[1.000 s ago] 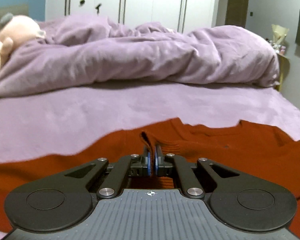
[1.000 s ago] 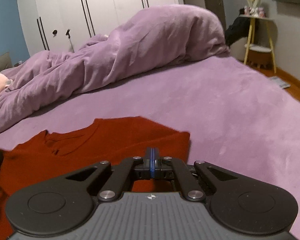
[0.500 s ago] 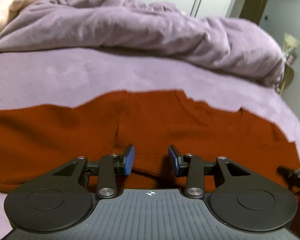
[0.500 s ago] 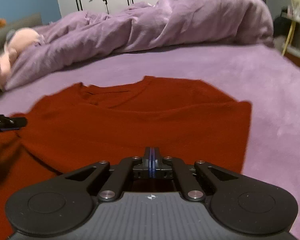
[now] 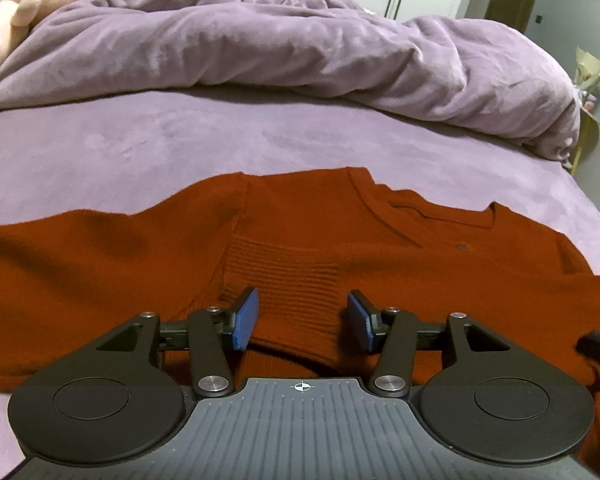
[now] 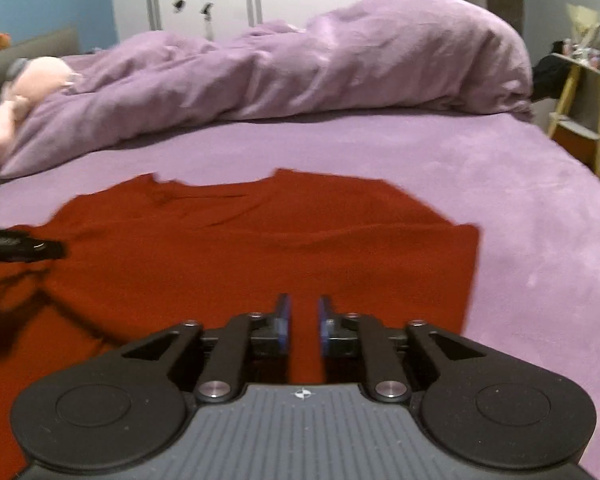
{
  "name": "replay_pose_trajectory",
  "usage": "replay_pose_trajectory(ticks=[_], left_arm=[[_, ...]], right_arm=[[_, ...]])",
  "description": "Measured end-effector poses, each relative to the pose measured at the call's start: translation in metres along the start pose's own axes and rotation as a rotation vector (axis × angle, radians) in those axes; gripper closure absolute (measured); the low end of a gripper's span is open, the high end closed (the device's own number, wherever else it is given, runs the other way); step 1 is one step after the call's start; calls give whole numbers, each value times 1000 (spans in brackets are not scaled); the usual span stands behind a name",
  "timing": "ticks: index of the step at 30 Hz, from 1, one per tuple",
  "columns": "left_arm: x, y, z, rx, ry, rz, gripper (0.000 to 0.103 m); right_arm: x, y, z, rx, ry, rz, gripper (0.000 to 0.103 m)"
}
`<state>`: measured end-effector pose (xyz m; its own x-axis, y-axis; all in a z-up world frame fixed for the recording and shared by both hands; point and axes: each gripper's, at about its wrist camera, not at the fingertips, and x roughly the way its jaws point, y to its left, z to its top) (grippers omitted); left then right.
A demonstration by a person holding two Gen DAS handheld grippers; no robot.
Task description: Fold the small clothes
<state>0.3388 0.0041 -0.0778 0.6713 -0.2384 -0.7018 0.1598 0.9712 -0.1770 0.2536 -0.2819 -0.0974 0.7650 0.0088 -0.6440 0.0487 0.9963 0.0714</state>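
Rust-red sweater [image 5: 380,248] lies flat on the purple bed sheet [image 5: 140,148], its ribbed cuff [image 5: 288,280] folded over the near middle. Left gripper [image 5: 303,320] has just been opening, pads clear of the cuff between them. Right gripper [image 6: 302,322] has just parted slightly, gripping nothing, above the sweater's near right part.

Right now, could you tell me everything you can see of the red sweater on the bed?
The red sweater is a rust-red knit lying flat and spread on the purple bedsheet, neckline toward the duvet. A sleeve is folded in over the body, its ribbed cuff lying between the left gripper's open pads, which do not press it. The right gripper, jaws just opening, hovers over the body near its straight side edge.
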Motion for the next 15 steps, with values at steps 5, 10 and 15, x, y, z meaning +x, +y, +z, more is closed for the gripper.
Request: replay_pose_trajectory(ticks=[5,10,15], left_arm=[[-5,-1,1,-2,10,-1,48],[-9,1,-1,-41,14,-17,47],[-45,38,-12,-222,1,-170,23]], right_arm=[[-5,8,-17,-47,-10,-27,84],[-1,10,-17,-78,-13,-52,84],[-25,15,-17,-35,-4,-66,81]])
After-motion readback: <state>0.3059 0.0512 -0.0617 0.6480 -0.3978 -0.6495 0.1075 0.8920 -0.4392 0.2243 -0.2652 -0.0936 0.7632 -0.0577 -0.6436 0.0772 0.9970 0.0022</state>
